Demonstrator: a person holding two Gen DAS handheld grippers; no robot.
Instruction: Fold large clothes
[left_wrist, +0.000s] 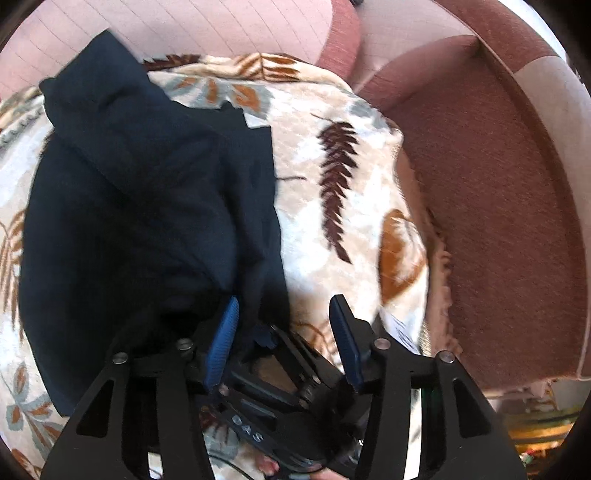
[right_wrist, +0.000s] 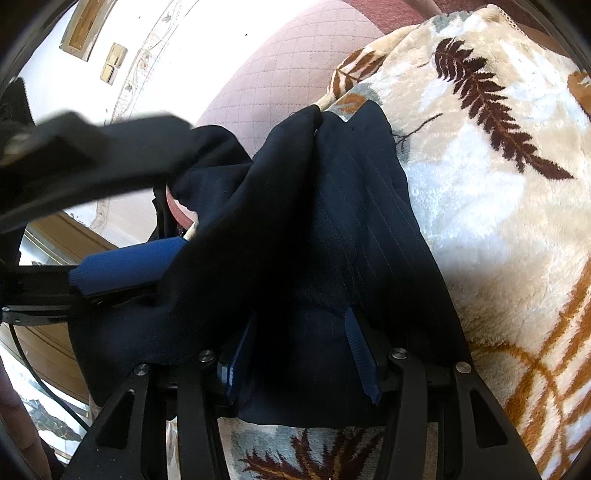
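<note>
A dark navy pinstriped garment (left_wrist: 140, 206) lies bunched on a cream leaf-patterned blanket (left_wrist: 332, 229). My left gripper (left_wrist: 284, 306) is open just above the garment's right edge; its blue pads (left_wrist: 225, 339) stand wide apart and a fold of cloth hangs past the left pad. In the right wrist view the garment (right_wrist: 332, 229) fills the middle and drapes between the fingers of my right gripper (right_wrist: 299, 325), whose blue pads (right_wrist: 360, 354) are apart. The left gripper's blue pad (right_wrist: 125, 266) shows at the left, against the cloth.
The blanket (right_wrist: 498, 221) covers a pink-brown sofa seat (left_wrist: 498, 206) with a quilted back cushion (left_wrist: 184, 29). The armrest (left_wrist: 535, 74) curves along the right. A white wall with a switch plate (right_wrist: 114, 62) and wooden floor show at the left.
</note>
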